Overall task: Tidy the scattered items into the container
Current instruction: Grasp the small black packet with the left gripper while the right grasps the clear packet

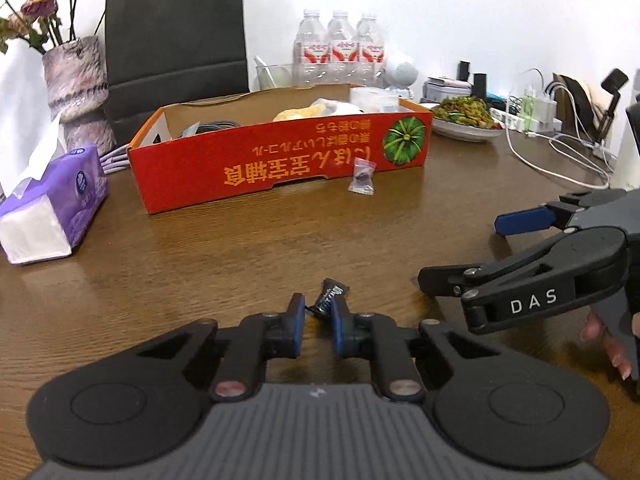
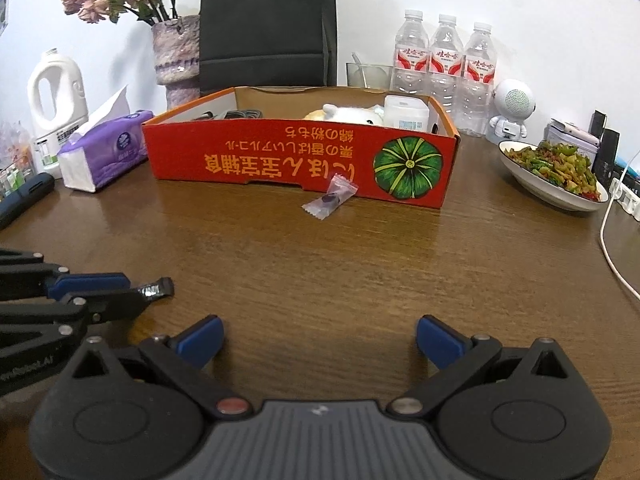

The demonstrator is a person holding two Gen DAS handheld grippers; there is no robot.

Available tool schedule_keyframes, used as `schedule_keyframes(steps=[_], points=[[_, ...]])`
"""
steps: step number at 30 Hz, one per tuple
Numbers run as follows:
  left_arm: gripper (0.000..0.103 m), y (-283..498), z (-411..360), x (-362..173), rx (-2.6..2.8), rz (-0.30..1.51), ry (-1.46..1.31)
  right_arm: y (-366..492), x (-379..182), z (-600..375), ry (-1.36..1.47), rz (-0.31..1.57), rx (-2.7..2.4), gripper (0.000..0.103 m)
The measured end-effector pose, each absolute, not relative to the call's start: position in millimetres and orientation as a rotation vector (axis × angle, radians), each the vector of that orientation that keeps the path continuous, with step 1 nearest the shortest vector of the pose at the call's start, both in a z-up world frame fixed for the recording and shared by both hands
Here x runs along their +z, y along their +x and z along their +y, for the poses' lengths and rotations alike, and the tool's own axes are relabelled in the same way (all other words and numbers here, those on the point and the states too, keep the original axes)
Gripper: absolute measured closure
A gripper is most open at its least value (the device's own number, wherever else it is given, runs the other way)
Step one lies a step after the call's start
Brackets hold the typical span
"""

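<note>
Candy [image 1: 329, 299] in a dark wrapper sat low on the wooden worktop [image 1: 240, 252], clamped between the blue fingers [image 1: 296, 312] of the left gripper [image 1: 318, 314]. Right gripper [image 2: 319, 338] hovered near it on the right, fingers wide apart with nothing between them. Second candy [image 2: 329, 197], in a clear wrapper, lay on the worktop touching the near wall of the red cardboard box [image 2: 280, 156]. Box held a plush toy [image 2: 344, 114], a white container [image 2: 406, 114] and grey cables [image 2: 240, 114]. Purple tissue pack [image 2: 106, 152] stood left of the box.
</note>
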State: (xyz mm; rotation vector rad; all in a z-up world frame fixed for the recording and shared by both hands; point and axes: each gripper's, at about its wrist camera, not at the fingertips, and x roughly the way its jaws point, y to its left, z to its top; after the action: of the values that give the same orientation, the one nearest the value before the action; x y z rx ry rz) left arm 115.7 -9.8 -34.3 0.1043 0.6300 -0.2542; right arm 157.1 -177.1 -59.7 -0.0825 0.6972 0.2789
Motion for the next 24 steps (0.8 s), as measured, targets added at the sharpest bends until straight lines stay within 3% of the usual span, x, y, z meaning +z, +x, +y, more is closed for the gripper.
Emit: schedule_keyframes(steps=[10, 20, 22, 23, 24], points=[[0.092, 172, 6, -14, -0.203, 0.581, 0.002, 215, -60, -168, -0.043, 0.688, 0.246, 0.002], [0.092, 215, 30, -23, -0.177, 0.598, -0.096, 271, -59, -159, 0.04, 0.682, 0.213, 0.022], [0.09, 211, 37, -23, -0.19, 0.61, -0.107, 273, -60, -156, 0.022, 0.679, 0.22, 0.027], [0.088, 207, 40, -22, -0.202, 0.611, -0.111, 274, -60, -154, 0.012, 0.676, 0.221, 0.034], [0.078, 203, 40, -22, -0.214, 0.615, -0.111, 274, -59, -153, 0.0, 0.673, 0.221, 0.039]])
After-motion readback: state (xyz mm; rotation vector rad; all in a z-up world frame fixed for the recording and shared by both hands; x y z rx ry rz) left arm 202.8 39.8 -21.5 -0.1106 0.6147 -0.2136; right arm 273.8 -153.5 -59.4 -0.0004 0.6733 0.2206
